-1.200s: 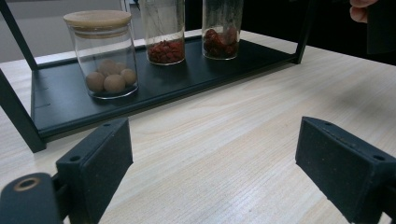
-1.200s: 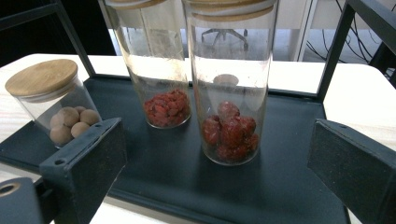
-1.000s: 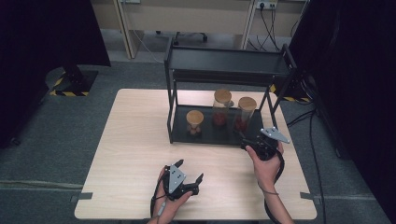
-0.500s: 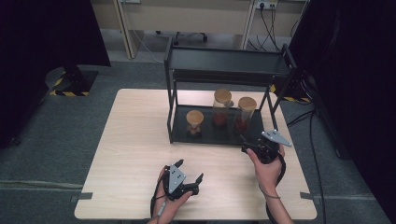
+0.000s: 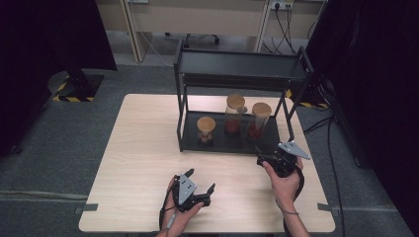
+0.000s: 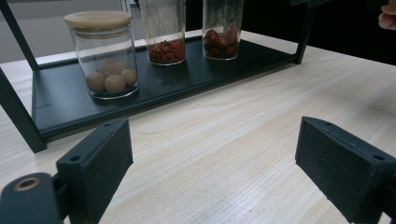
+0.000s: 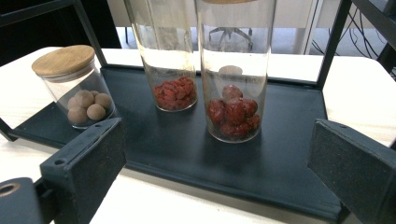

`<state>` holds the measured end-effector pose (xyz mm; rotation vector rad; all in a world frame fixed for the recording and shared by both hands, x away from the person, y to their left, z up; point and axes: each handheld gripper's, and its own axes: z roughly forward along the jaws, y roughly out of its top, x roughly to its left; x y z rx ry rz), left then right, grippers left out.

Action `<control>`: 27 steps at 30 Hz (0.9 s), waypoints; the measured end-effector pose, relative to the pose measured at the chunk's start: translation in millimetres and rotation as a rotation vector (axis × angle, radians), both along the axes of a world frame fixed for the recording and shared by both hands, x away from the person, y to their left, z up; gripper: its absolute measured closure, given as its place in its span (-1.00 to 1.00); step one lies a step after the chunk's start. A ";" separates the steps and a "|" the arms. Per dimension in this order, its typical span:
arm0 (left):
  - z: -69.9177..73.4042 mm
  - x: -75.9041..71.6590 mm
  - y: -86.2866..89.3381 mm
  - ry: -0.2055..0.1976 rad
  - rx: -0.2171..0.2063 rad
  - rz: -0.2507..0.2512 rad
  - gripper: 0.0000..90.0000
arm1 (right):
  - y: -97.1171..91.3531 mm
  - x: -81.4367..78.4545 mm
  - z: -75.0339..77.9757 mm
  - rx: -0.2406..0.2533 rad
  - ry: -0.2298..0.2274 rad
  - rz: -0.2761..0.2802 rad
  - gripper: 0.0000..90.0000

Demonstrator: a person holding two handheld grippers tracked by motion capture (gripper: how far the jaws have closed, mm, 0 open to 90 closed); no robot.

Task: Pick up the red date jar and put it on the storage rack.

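While the right gripper (image 5: 269, 160) hovers with jaws wide and empty at the near right edge of the black rack (image 5: 232, 144), the tall jar of dark red fruit (image 7: 235, 112) stands straight ahead on the rack's lower shelf, close beside the tall jar of small red berries (image 7: 174, 95). Closing off-centre could, I judge, knock it into that neighbour or tip it. The left gripper (image 5: 197, 190) rests low on the tabletop (image 5: 143, 148), jaws wide, nothing between them.
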<state>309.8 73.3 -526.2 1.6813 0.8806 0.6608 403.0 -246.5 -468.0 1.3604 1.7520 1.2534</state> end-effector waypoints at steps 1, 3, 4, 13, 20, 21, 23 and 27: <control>0.0 0.0 0.0 0.000 0.000 0.000 -0.76 | -0.8 -1.3 -0.4 -0.002 -0.001 0.000 -0.89; 0.0 0.0 0.0 0.000 -0.001 0.000 -0.76 | -1.8 -3.0 -1.1 -0.001 0.001 0.000 -0.89; 0.0 0.0 0.2 0.001 -0.001 0.001 -0.76 | -2.3 -3.8 -1.6 -0.002 0.001 0.001 -0.89; 0.0 0.0 0.3 0.000 -0.001 0.000 -0.76 | -5.9 -11.9 -6.3 -0.010 0.008 0.005 -0.89; 0.0 0.0 0.3 0.001 -0.002 0.001 -0.76 | -9.8 -18.0 -9.0 -0.010 0.013 0.005 -0.89; 0.0 0.1 0.3 0.001 -0.002 0.000 -0.76 | -10.4 -19.2 -9.8 -0.011 0.014 0.005 -0.89; 0.0 0.1 0.3 0.001 -0.001 0.000 -0.76 | -11.3 -21.3 -11.5 -0.009 0.019 0.006 -0.89; 0.0 0.1 0.4 0.001 -0.003 0.001 -0.76 | -13.1 -23.8 -14.1 -0.012 0.022 0.006 -0.89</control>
